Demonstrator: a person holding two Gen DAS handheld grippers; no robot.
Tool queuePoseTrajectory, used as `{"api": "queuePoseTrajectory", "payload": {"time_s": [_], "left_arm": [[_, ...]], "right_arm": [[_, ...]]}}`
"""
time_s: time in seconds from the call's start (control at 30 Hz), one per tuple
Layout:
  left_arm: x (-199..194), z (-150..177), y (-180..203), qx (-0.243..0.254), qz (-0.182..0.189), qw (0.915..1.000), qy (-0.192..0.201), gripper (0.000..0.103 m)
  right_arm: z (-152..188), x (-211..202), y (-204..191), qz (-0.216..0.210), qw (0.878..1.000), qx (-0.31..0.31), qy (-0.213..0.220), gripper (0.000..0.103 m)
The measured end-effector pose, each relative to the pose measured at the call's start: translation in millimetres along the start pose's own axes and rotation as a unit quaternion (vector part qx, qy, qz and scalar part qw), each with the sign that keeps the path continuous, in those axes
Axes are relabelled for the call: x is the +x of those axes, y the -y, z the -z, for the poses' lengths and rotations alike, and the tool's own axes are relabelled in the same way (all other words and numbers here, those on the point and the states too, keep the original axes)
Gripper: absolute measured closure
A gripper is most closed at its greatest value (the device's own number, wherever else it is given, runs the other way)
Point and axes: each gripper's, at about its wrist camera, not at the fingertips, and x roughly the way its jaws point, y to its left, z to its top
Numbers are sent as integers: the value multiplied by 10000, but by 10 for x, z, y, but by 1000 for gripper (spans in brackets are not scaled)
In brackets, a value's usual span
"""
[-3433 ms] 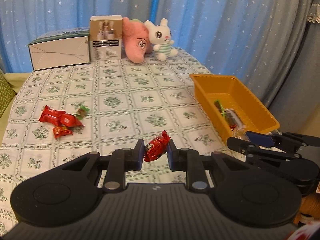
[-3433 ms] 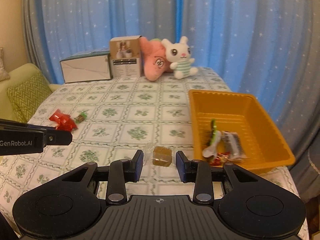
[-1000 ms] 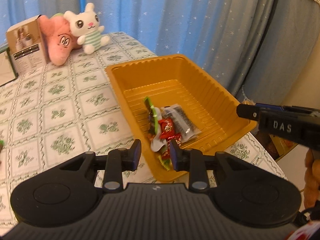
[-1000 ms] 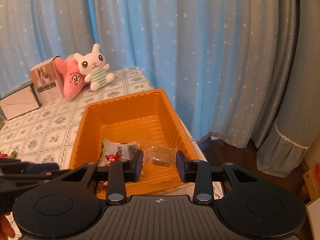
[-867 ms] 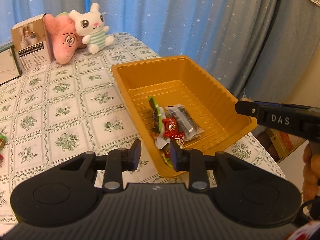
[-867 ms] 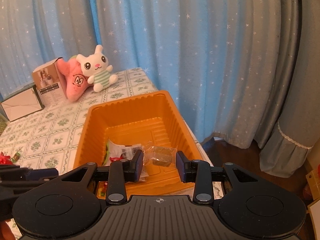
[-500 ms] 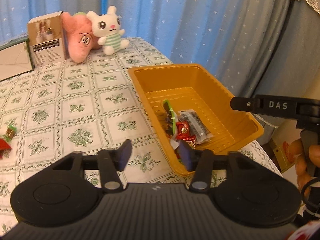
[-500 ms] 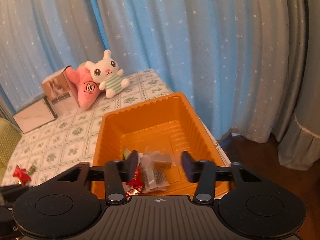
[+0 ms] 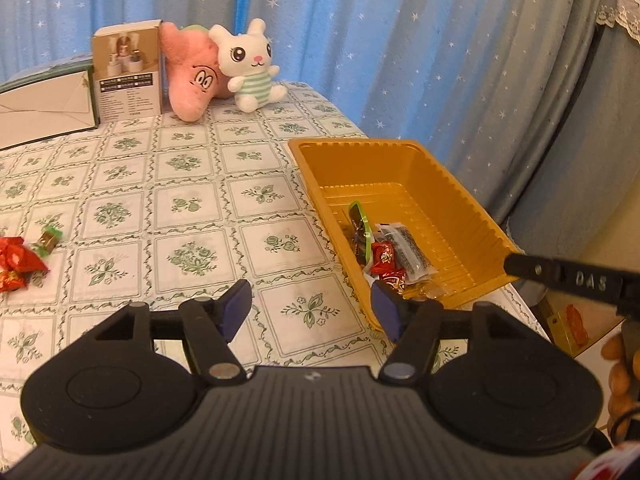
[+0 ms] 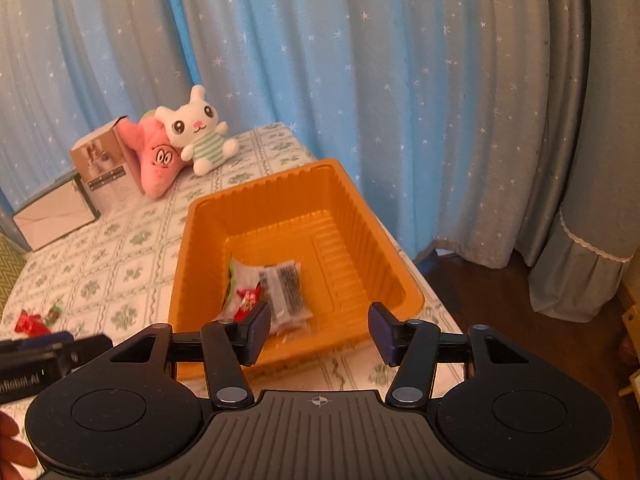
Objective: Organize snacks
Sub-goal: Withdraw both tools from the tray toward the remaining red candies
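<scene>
An orange tray [image 9: 404, 150] [image 10: 372, 236] stands at the table's right edge and holds several wrapped snacks: a green packet [image 9: 359, 220], red candies [image 9: 384, 256] [image 10: 248, 294], a clear dark packet [image 9: 408, 250] [image 10: 286, 284]. My left gripper [image 9: 311, 310] is open and empty, above the tablecloth just left of the tray. My right gripper [image 10: 318, 330] is open and empty above the tray's near rim. Red candies [image 9: 16, 262] [image 10: 30, 322] and a small green-wrapped candy [image 9: 48, 238] lie on the table at the left.
A pink plush [image 9: 192, 76] and a white rabbit plush [image 9: 248, 62] sit at the table's far edge beside a brown box [image 9: 126, 70] and a white box [image 9: 44, 106]. Blue starred curtains hang behind. The table edge drops off right of the tray.
Both grippers opened and let go of their snacks into the tray: the left a red candy, the right a clear-wrapped brown one. Both then drew back from the tray.
</scene>
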Motion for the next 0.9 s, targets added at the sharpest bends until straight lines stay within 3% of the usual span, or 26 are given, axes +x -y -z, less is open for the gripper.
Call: {"api": "queuePoseTrajectory", "payload": {"time_s": [0.53, 0.9], "left_arm": [[-724, 139, -258, -371, -17, 9980, 519, 44], [-1017, 305, -590, -623, -247, 9961, 580, 45]], "right_arm": [[233, -469, -492, -341, 9987, -360, 62, 49], [361, -563, -921, -663, 9952, -719, 31, 49]]}}
